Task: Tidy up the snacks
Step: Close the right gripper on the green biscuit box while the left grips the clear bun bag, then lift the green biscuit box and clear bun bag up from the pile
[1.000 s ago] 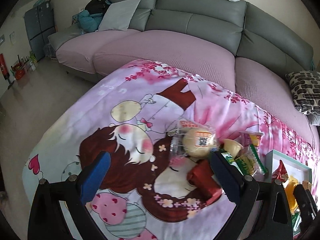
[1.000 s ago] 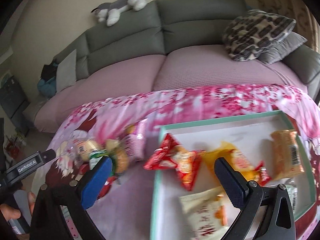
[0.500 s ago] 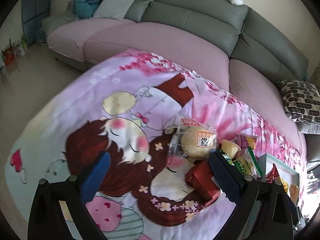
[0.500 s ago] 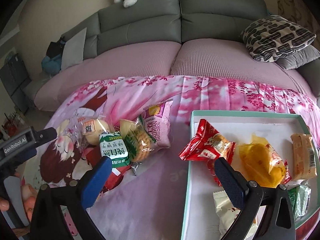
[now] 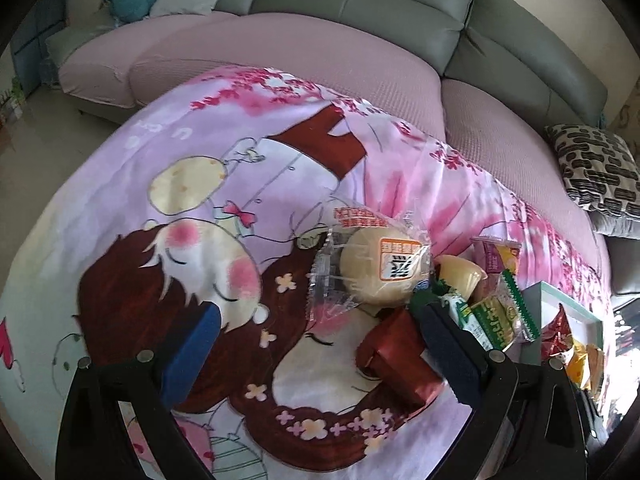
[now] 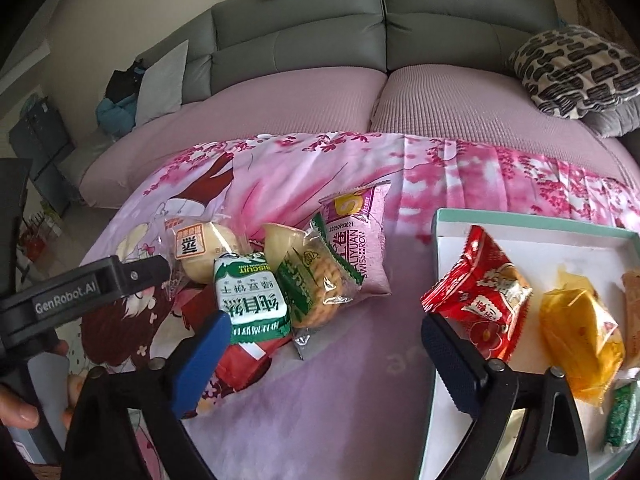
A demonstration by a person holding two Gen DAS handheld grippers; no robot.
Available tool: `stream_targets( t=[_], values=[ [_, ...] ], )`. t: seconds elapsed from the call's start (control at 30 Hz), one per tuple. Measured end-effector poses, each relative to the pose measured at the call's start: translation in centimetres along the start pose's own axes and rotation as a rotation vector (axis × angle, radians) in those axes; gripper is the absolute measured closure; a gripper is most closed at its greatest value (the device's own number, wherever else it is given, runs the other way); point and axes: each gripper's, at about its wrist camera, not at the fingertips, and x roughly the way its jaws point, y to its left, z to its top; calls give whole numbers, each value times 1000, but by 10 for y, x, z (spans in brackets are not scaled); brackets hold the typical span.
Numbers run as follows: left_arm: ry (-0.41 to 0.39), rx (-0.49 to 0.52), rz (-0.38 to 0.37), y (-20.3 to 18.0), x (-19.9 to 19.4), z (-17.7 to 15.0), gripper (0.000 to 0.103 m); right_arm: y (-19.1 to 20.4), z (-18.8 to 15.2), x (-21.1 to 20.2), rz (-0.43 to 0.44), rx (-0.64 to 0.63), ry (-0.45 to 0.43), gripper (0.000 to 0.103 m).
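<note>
Hovering over the cartoon-printed pink cloth [image 6: 340, 392] that covers the tabletop, the right hand-held gripper [image 6: 326, 340] has its blue ribbed pads spread wide with nothing between them; its jaws have just been narrowing slightly. The left hand-held gripper [image 5: 316, 338] also stands spread and empty, with the dark red foil pack [image 5: 400, 354] lying just inside its right-hand finger.

Loose snacks sit heaped on the cloth: a round pale bun in a crinkled clear wrapper [image 5: 380, 268], a green-and-white biscuit pack [image 6: 252, 298], a clear bag of ridged golden biscuits [image 6: 320, 280], a matte pink Swiss-roll pouch [image 6: 356, 244] and a pale dome-shaped jelly cup [image 6: 280, 240]. To the right, the shallow white tray with a teal rim [image 6: 436, 264] holds a glossy red pillow pack [image 6: 480, 292] overhanging its left edge, a translucent yellow pack [image 6: 580, 332] and a small green wrapper [image 6: 622, 412].

Against the frames a second back, the right view has swung from the tray toward the loose heap, which now sits larger and nearer. The left view has tilted downward; the bun fills more of it. The snacks lie as before.
</note>
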Motion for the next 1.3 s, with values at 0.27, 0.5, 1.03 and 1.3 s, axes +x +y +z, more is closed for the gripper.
stream_targets(
  t=[0.27,0.5,1.03,1.3],
  values=[
    [30,-23,-4,6,8,6,3,8,5,7,19,-17,8,16],
    [45,-51,0,15,10,7,3,19,9,4,46,-43,1,30],
    [27,14,-76,0,15,22,3,39,13,27,117,-105,39,43],
    [35,61,-112,-18,24,26,3,46,12,38,155,-121,68,44]
  ],
)
